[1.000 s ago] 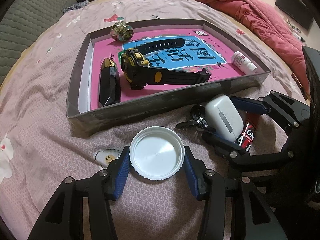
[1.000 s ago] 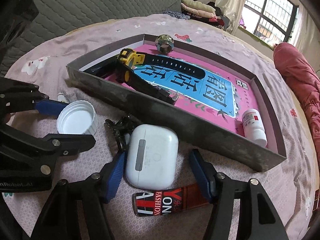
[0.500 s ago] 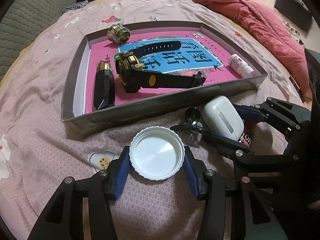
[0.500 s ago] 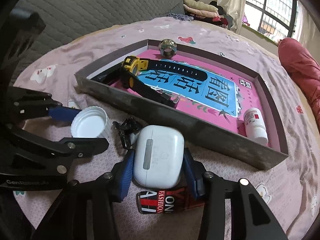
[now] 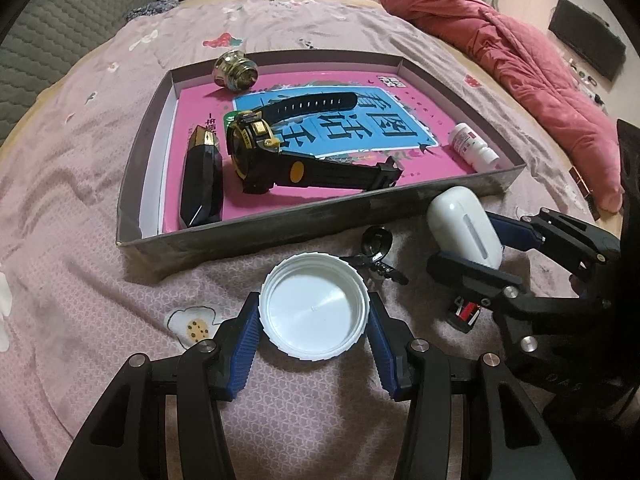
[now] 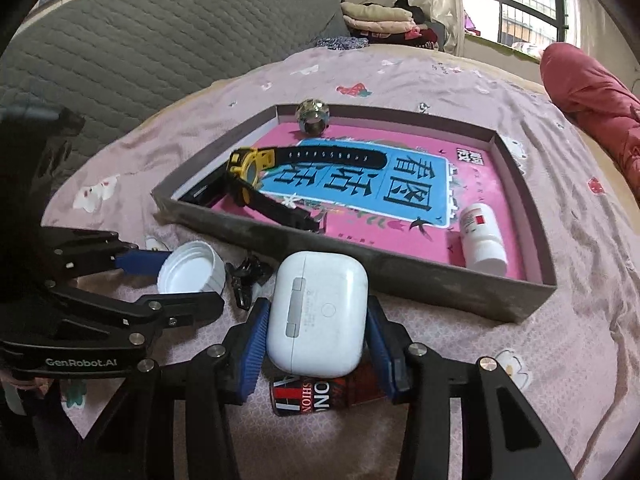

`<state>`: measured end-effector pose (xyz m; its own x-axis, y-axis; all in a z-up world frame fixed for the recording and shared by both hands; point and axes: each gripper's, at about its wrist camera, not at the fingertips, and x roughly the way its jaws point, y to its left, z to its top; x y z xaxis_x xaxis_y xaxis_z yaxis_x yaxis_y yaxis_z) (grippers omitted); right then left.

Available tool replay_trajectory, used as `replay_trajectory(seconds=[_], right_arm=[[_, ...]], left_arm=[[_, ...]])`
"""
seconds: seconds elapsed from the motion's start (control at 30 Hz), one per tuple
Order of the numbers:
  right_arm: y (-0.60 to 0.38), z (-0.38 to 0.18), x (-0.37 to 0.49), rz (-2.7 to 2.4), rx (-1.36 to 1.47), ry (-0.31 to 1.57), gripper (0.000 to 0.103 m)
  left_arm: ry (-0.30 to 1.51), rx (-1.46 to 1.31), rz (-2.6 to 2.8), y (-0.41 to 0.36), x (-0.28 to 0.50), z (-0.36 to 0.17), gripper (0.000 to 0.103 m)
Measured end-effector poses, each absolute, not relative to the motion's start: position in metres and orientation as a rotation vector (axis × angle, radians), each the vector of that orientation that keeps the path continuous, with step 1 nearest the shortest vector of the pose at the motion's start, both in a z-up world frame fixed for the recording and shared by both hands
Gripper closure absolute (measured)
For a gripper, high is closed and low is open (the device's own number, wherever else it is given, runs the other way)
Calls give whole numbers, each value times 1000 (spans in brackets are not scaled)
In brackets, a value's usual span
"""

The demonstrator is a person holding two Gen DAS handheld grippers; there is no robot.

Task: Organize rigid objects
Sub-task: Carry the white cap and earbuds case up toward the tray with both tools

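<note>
On the pink bedspread in front of the grey tray (image 5: 280, 228), my left gripper (image 5: 314, 320) is shut on a white plastic cap (image 5: 314, 300) that faces open side up. To its right, my right gripper (image 6: 318, 332) is shut on a white earbud case (image 6: 318, 312), its blue pads pressed on both sides. The case (image 5: 464, 232) hangs just above the bed near the tray's front wall (image 6: 400, 276). Inside the tray lie a black and yellow watch (image 5: 260, 156), a black and gold case (image 5: 202, 182), a metal knob (image 5: 235, 71) and a small white bottle (image 5: 472, 146).
A bunch of dark keys (image 5: 376, 252) lies between the two grippers. Under the earbud case sits a red and black lighter (image 6: 312, 396). A red quilt (image 5: 500, 52) is piled at the far right and a grey headboard (image 6: 160, 40) stands behind the bed.
The right gripper's jaws closed on the earbud case, then raised it a little off the lighter toward the tray. The left gripper stayed still with the cap.
</note>
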<state>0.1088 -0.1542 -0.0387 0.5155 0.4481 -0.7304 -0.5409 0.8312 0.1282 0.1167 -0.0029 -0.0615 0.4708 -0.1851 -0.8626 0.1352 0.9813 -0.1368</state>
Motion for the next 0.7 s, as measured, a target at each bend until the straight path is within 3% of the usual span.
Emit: replay_trajectory(seconds=[0.7], right_arm=[[-196, -22, 110, 523, -21, 803, 57]], left_arm=[[1001, -87, -198, 0, 112, -43, 51]])
